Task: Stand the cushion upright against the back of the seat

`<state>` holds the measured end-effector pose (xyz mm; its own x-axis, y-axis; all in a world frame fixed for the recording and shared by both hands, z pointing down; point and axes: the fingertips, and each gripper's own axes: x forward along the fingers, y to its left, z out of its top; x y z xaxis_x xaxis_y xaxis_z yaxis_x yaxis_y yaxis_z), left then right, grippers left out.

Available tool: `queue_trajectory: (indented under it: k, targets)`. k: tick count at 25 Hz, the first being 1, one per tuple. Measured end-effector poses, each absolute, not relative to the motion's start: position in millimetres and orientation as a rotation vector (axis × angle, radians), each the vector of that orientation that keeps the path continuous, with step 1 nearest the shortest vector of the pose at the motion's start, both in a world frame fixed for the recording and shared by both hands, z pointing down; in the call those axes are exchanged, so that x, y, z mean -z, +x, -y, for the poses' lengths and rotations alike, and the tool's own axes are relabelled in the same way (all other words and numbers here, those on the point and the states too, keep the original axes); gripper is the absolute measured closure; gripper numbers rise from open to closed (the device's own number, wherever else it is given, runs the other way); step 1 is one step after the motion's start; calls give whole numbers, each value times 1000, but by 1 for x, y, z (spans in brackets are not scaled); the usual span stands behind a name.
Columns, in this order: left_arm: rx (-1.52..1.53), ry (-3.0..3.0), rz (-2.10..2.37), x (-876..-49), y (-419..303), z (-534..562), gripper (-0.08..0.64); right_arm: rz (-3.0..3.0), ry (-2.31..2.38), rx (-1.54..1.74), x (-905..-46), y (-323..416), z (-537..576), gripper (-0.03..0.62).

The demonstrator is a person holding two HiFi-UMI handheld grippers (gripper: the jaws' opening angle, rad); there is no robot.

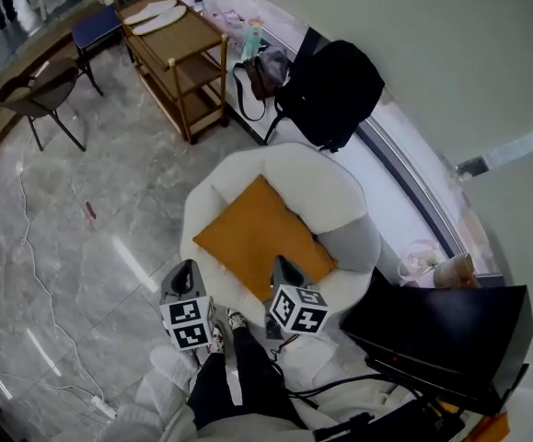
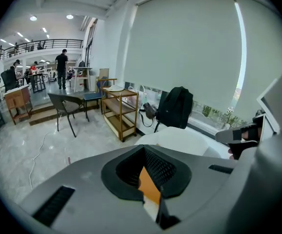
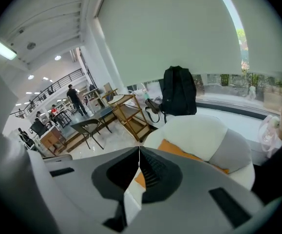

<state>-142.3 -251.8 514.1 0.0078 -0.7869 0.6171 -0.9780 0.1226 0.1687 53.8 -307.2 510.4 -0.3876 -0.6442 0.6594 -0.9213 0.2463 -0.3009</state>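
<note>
Both grippers had their jaws closed tip to tip with nothing between them. In the left gripper view, the left gripper (image 2: pixel 144 150) showed only a sliver of orange through the gap behind its meeting tips. In the right gripper view, the right gripper (image 3: pixel 140 150) showed the same pinch.

The only markings that could be made out were the black-and-white square patterns on the two cubes (image 1: pixel 189 324).

The head view alone gave the layout. The left gripper (image 1: pixel 188 266) hung by the near-left rim of the white armchair (image 1: pixel 294 167), off the cushion. The right gripper (image 1: pixel 281 263) stood over the near edge of the orange cushion (image 1: pixel 255 236); whether it touched could not be told. The cushion lay flat on the seat, one corner towards the backrest, with a grey pillow (image 1: pixel 355 243) just beside it on the right.

The same view showed a black screen (image 1: pixel 441 328) near the person's right and a cable (image 1: pixel 27 238) across the marble floor.

The gripper views gave what the head view lacked: a mezzanine railing (image 2: pixel 43 44), ceiling lights and distant people (image 2: pixel 61 69).

All three views showed the black backpack (image 1: pixel 330 90) behind the armchair and the wooden trolley (image 1: pixel 179 58) next to it. A dark chair (image 1: pixel 40 90) stood well apart on the floor.
</note>
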Motion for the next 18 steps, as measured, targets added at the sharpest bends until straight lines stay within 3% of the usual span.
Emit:
queue_trajectory:
  k: [18]
  targets:
    - [-391, 1533, 1799, -728, -164, 295, 565, 2116, 1251, -914, -732, -11, 406, 529]
